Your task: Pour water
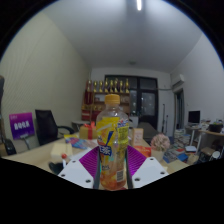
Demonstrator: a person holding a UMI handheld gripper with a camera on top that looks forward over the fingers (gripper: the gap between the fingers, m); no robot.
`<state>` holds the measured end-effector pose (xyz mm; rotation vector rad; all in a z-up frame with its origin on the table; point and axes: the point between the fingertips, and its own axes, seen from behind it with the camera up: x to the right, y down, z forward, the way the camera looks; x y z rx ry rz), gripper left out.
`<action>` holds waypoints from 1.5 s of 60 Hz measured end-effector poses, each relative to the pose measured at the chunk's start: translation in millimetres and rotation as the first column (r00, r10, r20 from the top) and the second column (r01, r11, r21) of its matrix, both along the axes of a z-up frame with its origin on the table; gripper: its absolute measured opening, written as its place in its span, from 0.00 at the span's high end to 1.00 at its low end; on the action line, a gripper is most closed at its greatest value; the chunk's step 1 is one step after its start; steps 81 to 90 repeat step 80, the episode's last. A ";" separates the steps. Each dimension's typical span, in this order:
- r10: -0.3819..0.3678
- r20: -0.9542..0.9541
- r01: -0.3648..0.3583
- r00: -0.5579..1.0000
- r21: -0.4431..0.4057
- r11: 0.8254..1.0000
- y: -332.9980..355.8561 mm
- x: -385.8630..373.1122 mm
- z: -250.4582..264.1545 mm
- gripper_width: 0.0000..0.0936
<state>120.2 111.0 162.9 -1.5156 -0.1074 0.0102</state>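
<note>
Bottle (113, 142) and hand-held gripper (113, 172) were what I noticed first: the fingers (80, 170) were closed on the bottle, one white finger on each side, the purple pads (92, 160) pressed against its lower half. It stood upright between them, lifted above the worktop (40, 155), with nothing visible under its base. It was a clear plastic bottle with a yellow cap (113, 99) still on, a yellow label with some red on it, and an orange-yellow liquid filling most of it. I could not read the label.

Behind it the worktop ran off to the left, pale and cluttered. A few small colourful things lay on it near the bottle on either side, too small for me to tell what they were. Further left sat a dark chair (46, 125) and, beside that, a purple sign (21, 124) with white lettering I could not make out. Against the far wall stood a shelf (108, 92) lined with a row of bottles, reddish and amber. To the right of that was a dark doorway or cabinet (147, 98), and further right another desk (205, 135) with a monitor (194, 117) on it. Overhead a strip light (138, 5) glowed on the white ceiling.
</note>
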 end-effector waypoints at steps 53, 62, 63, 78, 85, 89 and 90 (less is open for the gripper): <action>-0.044 0.006 0.044 0.999 -0.109 0.993 -61.5 30.4 -41.0 0.11; -0.032 -0.025 0.029 0.999 -0.091 0.995 -151.1 28.7 -30.2 0.11; -0.028 -0.030 0.025 0.999 -0.091 0.996 -160.8 27.3 -30.8 0.11; -0.021 -0.088 0.012 0.996 -0.111 0.994 -268.9 21.7 -46.7 0.10; -0.022 -0.089 0.013 0.996 -0.105 0.994 -277.5 22.8 -46.4 0.11; -0.022 -0.089 0.013 0.996 -0.105 0.994 -277.5 22.8 -46.4 0.11; -0.022 -0.089 0.013 0.996 -0.105 0.994 -277.5 22.8 -46.4 0.11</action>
